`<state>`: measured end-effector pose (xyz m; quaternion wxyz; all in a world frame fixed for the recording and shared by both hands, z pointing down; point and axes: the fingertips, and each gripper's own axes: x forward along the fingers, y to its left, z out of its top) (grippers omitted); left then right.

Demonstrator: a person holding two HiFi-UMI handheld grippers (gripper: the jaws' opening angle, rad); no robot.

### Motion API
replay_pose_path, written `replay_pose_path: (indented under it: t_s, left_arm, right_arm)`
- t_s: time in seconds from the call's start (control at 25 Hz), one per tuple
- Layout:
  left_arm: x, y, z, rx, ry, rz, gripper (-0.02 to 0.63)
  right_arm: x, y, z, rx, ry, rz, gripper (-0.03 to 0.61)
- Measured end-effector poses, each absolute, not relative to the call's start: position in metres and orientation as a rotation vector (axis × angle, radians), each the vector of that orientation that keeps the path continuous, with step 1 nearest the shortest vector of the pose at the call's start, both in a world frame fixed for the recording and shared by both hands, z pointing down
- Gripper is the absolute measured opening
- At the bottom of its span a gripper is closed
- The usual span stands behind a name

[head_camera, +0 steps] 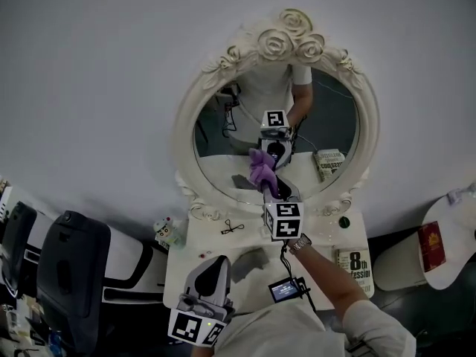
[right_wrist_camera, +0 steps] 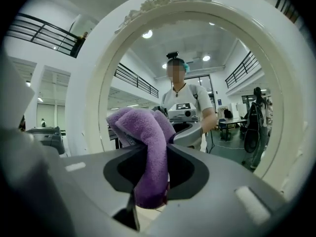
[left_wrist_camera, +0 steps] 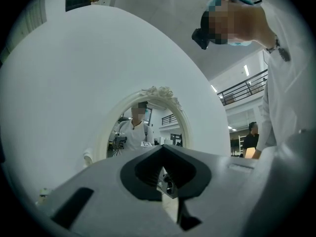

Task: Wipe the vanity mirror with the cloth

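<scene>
a bunched purple terry cloth [right_wrist_camera: 148,147] is pinched in the jaws of the right gripper [right_wrist_camera: 150,179], its wad left proud of the tips so that fabric, not plastic, meets the glass. it is held at the lower middle of the oval vanity mirror in its cream rose-carved frame [head_camera: 245,125], seemingly touching. the left gripper [left_wrist_camera: 165,181] is held low over the white vanity top [head_camera: 327,236], jaws pressed together on nothing, out of the way. a pale book [head_camera: 355,262] is seen at the top's right, and a plain grey wall behind.
</scene>
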<state>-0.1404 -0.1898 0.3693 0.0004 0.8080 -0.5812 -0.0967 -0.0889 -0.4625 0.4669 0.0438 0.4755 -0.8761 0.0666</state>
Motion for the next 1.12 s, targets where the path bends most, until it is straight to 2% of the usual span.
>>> replay_pose_path:
  t_s: [0.88,1.12]
  left_arm:
    - [-0.074,-0.238,0.371,2.702,-1.471,-0.388,0.008]
    - [-0.073,-0.238,0.375,2.691,-1.450,-0.398,0.008]
  right_arm:
    - [0.111,-0.497,0.500,1.941,-2.277,0.364,0.120]
    - [0.128,-0.501,0.504,1.975,-2.207,0.350,0.115]
